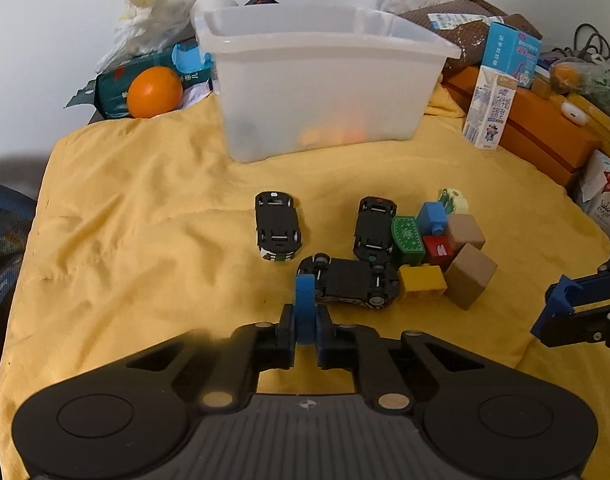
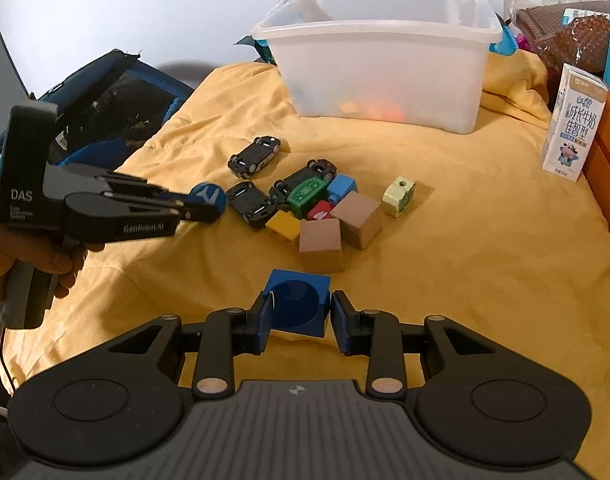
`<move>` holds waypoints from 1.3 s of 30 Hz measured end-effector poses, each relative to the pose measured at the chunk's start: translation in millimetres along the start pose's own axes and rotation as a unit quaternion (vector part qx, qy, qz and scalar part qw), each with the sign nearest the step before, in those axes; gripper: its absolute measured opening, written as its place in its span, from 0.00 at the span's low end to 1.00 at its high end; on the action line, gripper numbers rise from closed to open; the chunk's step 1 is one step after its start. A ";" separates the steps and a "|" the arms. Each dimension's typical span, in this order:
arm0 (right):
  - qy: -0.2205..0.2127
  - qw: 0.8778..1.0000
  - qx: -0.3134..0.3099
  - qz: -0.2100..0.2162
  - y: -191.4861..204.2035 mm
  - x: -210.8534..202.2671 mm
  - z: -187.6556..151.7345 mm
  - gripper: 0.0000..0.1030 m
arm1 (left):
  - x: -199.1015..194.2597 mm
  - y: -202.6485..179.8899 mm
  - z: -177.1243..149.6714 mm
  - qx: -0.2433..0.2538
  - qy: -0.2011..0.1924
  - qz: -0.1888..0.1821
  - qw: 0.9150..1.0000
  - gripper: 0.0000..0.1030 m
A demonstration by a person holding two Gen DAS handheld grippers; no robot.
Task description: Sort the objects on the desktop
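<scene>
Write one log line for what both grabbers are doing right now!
left gripper: shut on blue disc | right gripper: shut on blue block | toy cars, blocks: on yellow cloth | bin: behind

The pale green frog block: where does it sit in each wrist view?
Left wrist: pale green frog block right of centre, at the far end of the toy pile.
Right wrist: right of centre, alone beside the pile.
Shared landmark: translucent bin behind the toys.

3 toy cars [image 1: 347,280] lie before the bin [image 1: 321,92], blocks [image 1: 437,248] just right.
</scene>
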State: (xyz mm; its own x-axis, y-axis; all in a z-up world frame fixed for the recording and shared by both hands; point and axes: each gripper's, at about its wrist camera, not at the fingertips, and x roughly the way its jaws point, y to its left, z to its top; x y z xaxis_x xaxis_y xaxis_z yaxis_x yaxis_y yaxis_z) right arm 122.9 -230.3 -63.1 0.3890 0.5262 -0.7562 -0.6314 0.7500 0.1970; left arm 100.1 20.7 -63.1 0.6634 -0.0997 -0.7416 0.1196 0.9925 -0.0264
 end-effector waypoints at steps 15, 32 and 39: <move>-0.070 0.997 0.010 -0.015 -10.5 -20.8 44.4 0.34 | -55.0 -2.5 68.7 -0.022 -0.079 -0.019 0.996 0.10; -0.095 0.994 0.012 -0.055 -71.5 -36.3 249.2 0.34 | -27.3 14.8 253.2 -0.028 -0.050 -0.031 0.998 0.11; -0.063 0.995 0.037 -0.069 -86.6 -9.1 268.3 0.47 | -15.5 22.8 275.8 -0.043 -0.053 0.008 0.998 0.51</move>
State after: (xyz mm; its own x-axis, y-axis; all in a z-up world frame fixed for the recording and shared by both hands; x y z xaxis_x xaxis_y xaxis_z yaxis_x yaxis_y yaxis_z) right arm 354.0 -192.5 94.1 0.5533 0.4585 -0.6954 -0.5160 0.8441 0.1460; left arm 296.2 25.3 132.7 0.7395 -0.0860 -0.6676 0.0471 0.9960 -0.0761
